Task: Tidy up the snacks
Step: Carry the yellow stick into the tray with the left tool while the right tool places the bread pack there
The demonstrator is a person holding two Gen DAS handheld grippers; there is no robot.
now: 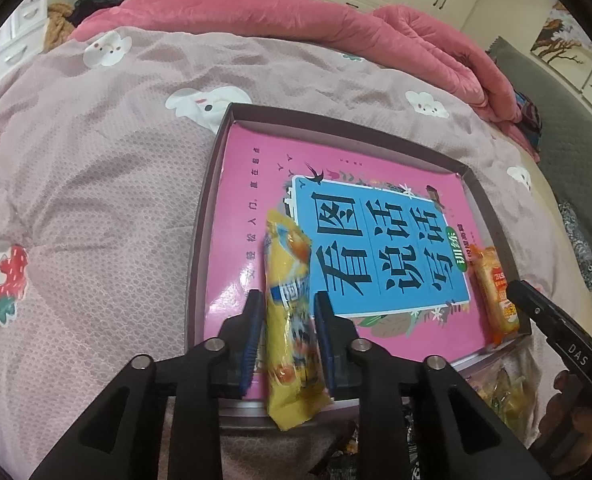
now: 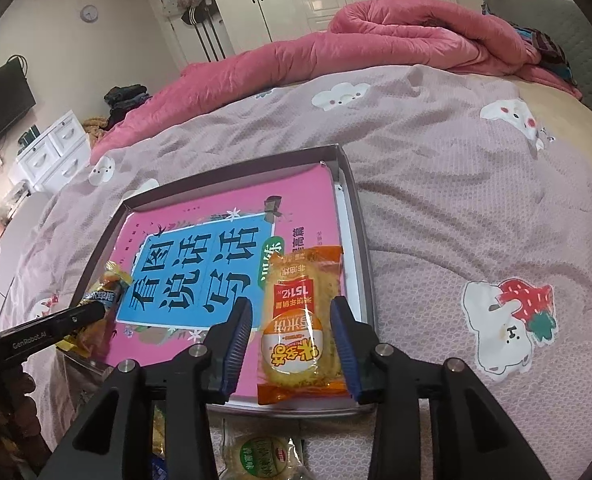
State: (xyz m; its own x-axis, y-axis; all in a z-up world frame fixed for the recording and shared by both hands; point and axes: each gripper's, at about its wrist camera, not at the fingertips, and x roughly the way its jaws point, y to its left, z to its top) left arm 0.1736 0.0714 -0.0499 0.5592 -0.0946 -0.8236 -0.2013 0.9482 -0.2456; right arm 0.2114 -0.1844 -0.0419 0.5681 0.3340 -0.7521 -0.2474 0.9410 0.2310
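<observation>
Two snacks already lay in the box [image 2: 358, 216]: a yellow packet [image 1: 289, 312] between the left gripper's [image 1: 288, 336] slackened jaws, an orange rice cake [image 2: 302, 328] between the right gripper's [image 2: 291, 340] parted jaws. More snacks [image 2: 261, 458] waited below, unsorted.

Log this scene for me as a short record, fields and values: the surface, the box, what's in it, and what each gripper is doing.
surface: bed quilt, pink with cartoon prints
box: shallow, open, lying on the quilt
book: pink, flat in the box
yellow packet: on the book's left side, near end over the box rim
orange packet: on the book's right side
left gripper: astride the yellow packet, pads apart from it
right gripper: astride the orange packet, pads apart from it
</observation>
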